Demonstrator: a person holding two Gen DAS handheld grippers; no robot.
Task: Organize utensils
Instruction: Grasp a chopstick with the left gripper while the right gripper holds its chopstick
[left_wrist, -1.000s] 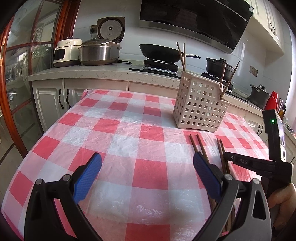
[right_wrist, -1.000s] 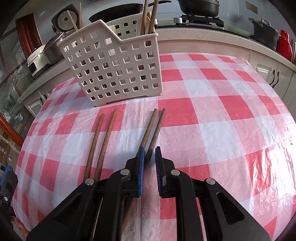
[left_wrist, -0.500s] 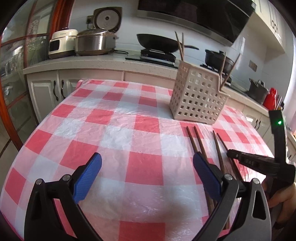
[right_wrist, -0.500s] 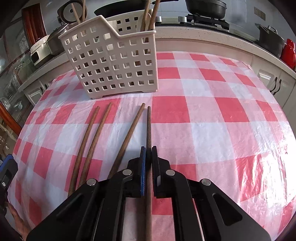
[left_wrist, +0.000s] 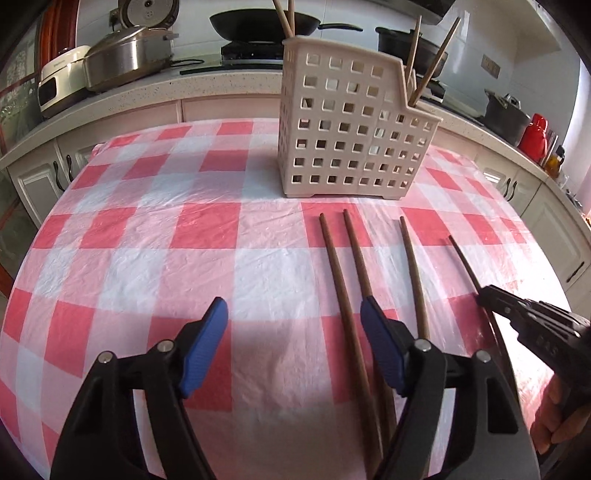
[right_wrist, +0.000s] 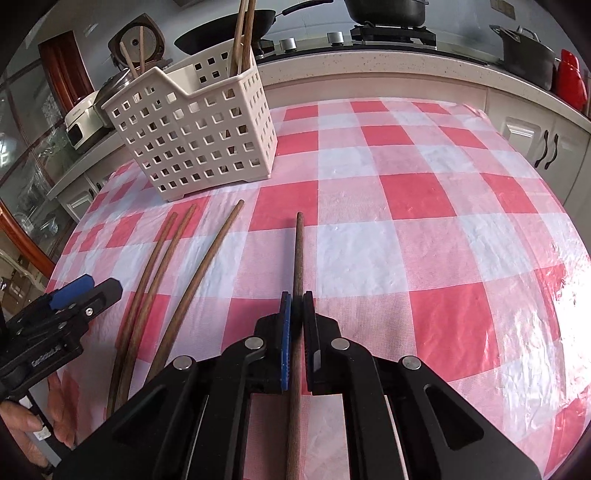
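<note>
On crinkly checked plastic, right gripper (right_wrist: 297, 325) clamps a slim wooden chopstick (right_wrist: 298, 258); left gripper (left_wrist: 293, 339) jaws closing, seemingly empty.

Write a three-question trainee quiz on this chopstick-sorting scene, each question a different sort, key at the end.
1. True or false: the right tool is shut on a chopstick.
2. How many chopsticks lie loose on the tablecloth?
3. The left tool is: A) shut on a chopstick B) closing, one loose chopstick between its blue pads C) inside the utensil basket.

Key: 1 true; 2 three; 3 B.
</note>
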